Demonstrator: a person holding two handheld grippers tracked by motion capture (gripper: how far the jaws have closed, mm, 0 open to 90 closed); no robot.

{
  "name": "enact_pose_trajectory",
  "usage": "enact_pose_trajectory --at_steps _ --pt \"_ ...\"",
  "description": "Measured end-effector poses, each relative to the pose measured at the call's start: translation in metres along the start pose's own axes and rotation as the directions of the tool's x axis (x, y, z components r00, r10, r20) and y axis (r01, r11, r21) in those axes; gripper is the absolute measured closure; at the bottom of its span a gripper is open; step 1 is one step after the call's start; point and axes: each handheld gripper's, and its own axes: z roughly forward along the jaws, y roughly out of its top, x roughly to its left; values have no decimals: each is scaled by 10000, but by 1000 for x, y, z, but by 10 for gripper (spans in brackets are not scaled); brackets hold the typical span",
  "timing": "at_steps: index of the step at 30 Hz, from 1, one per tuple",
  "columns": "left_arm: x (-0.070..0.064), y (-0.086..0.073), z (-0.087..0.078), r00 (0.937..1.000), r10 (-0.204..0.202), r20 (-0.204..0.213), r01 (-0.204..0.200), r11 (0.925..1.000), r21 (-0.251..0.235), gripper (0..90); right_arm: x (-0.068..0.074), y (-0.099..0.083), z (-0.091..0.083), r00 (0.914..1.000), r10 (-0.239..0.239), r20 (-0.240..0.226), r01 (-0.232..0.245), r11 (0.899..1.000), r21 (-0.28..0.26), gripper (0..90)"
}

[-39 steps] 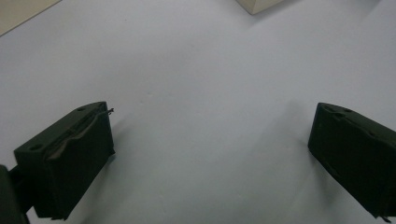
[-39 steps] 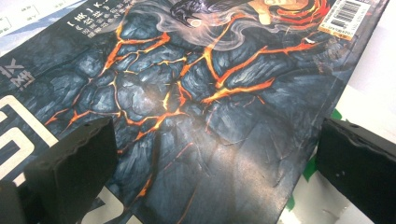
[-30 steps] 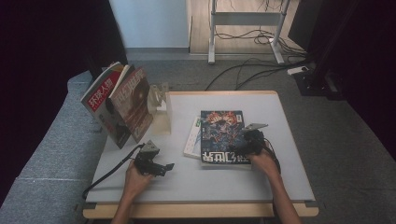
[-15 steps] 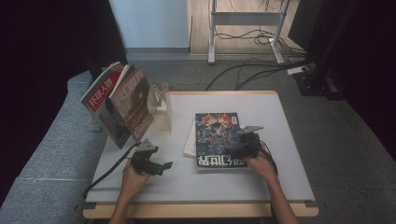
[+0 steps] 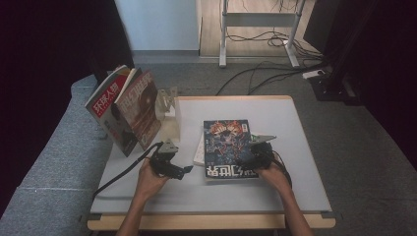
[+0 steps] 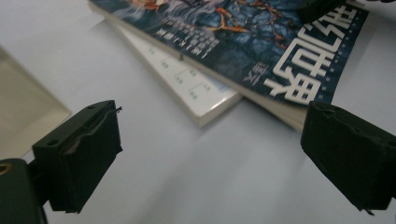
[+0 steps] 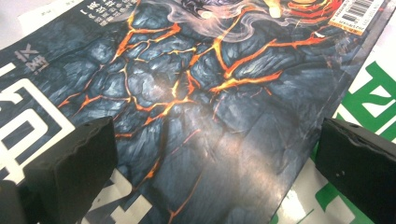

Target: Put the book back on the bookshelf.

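Dark magazine (image 5: 227,147) lies flat mid-tabletop (image 5: 295,128), on top of a stack; cover glossy, cracked blue-black rock with orange lava veins; large white Chinese characters along its near edge, too cut off in the gripper views to read whole; barcode sticker (image 7: 357,11) at a far corner. Beneath it a white paperback (image 6: 187,79) juts out at the left, spine lettering too small to read; on the right a white sheet with bold green shapes (image 7: 373,100) shows under the cover's edge. Right claw (image 5: 248,162) sits over the magazine's near right part, jaws spread wide above the cover, holding nothing. Left claw (image 5: 183,171) hovers low over bare tabletop just left of the stack, jaws wide apart, empty. At the tabletop's left edge, two magazines stand tilted; the red one (image 5: 105,101) reads 环球人物. Tabletop pale grey, matte, wood-edged; grey carpet, cables across the floor beyond.
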Motion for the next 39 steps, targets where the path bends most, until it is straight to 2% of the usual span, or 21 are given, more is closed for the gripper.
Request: enact_pose_trajectory --at_steps 4,5,9,13,17,18,26,32,37,39 --pt "-2 16 11 9996 276 60 -277 9995 167 51 1 -1 -1 10000 35 -16 -35 10000 -35 0" --pt "-2 20 14 9994 257 215 -262 9994 216 55 1 -2 -1 10000 26 -15 -26 10000 -32 0" --pt "-4 33 29 9983 473 340 -487 9980 397 59 3 -2 -2 10000 8 16 -8 10000 -30 0" --pt "-2 39 46 9980 370 513 -399 9975 575 63 6 -2 -1 10000 -21 5 21 10000 6 0" --pt "1 40 64 9980 322 544 -366 9959 822 61 6 -1 -1 10000 -59 -17 59 10000 43 0" --pt "2 39 68 9980 190 596 -239 9964 815 60 6 -1 -1 9999 -93 -44 93 9999 62 0" --pt "5 32 89 9971 92 754 -172 9941 1071 47 -1 6 5 10000 -81 -10 81 10000 -12 0" --pt "2 29 95 9941 -77 1086 -8 9970 779 51 -2 7 7 9999 -134 55 134 9999 -93 0" --pt "-1 29 93 9949 -84 1008 -6 9961 883 59 -1 6 6 9999 -102 39 102 9999 -66 0" --pt "2 29 94 9963 -201 833 117 9949 1006 15 -1 6 5 9999 -143 -13 143 9999 -26 0"
